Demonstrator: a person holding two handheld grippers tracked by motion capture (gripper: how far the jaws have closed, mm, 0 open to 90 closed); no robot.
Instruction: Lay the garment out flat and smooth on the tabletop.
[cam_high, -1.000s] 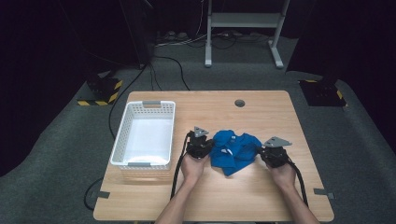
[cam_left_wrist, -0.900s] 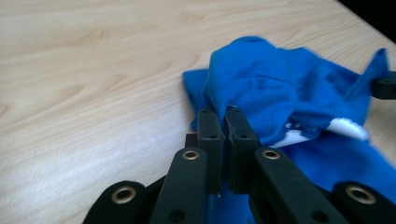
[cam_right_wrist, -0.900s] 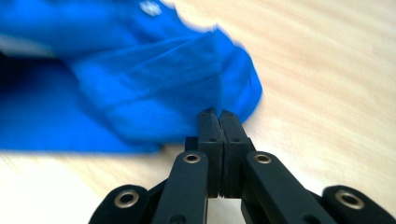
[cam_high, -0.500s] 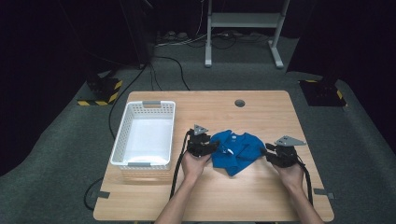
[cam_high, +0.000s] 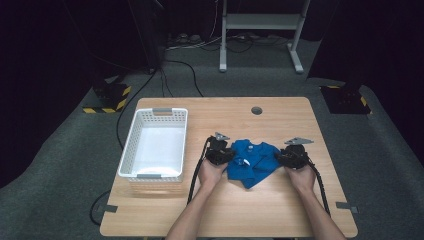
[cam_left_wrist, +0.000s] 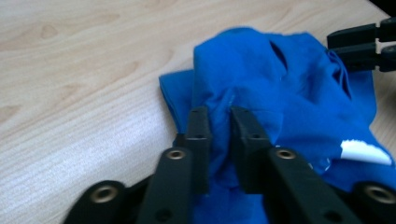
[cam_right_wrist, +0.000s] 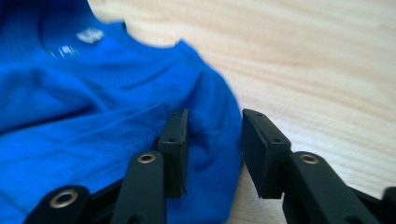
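Since the earlier frame, both hands are sitting slightly lower beside the blue shirt (cam_high: 254, 162), which is lying crumpled on the counter (cam_high: 280, 210). The left tool (cam_left_wrist: 219, 112), having just been closing, is pinching a fold of shirt. The right tool (cam_right_wrist: 215, 122) is standing partly open, straddling the shirt's edge.

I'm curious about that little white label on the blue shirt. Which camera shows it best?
The left gripper view: the white label lies close and sharp on the blue shirt. The right gripper view shows it blurred; the high view, a tiny speck.
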